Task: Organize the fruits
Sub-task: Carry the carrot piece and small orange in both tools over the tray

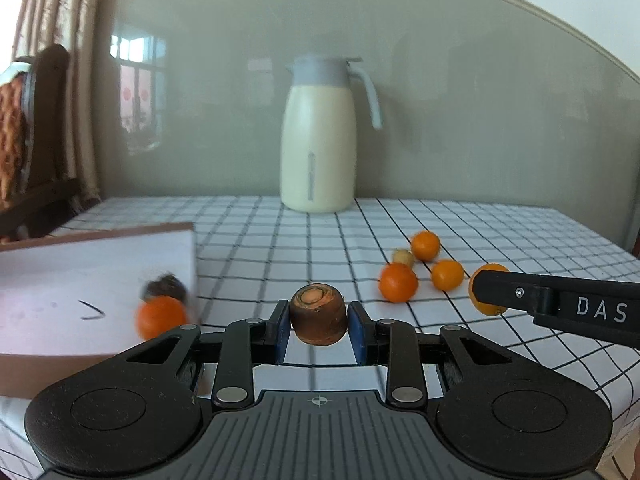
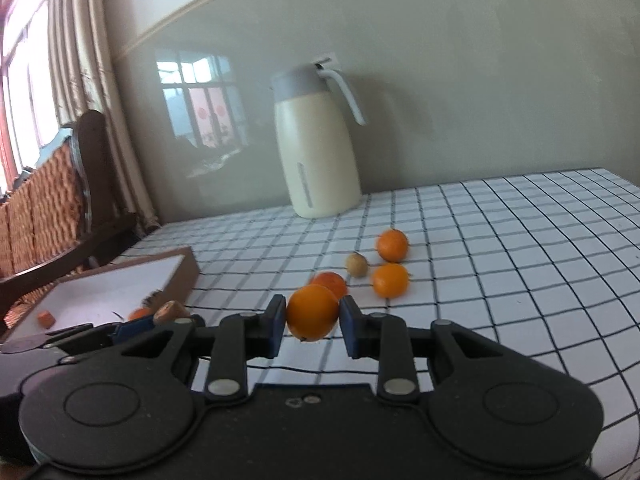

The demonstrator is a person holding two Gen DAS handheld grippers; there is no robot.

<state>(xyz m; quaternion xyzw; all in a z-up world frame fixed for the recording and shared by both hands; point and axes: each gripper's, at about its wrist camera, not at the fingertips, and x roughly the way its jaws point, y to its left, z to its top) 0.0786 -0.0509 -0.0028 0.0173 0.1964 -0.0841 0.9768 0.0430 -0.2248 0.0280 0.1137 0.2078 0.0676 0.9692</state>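
Checked tablecloth (image 1: pixel 500 232), cream jug (image 1: pixel 318 140) at back. Left gripper (image 1: pixel 319 330) clamped on carrot stub (image 1: pixel 318 314), beside the box (image 1: pixel 100 264). Right gripper (image 2: pixel 313 322) clamped on orange (image 2: pixel 313 312); three loose oranges (image 2: pixel 390 279) just beyond.

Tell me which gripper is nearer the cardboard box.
Left. The left gripper, shut on a carrot piece, is right beside the cardboard box; the right gripper, holding an orange, is farther off.
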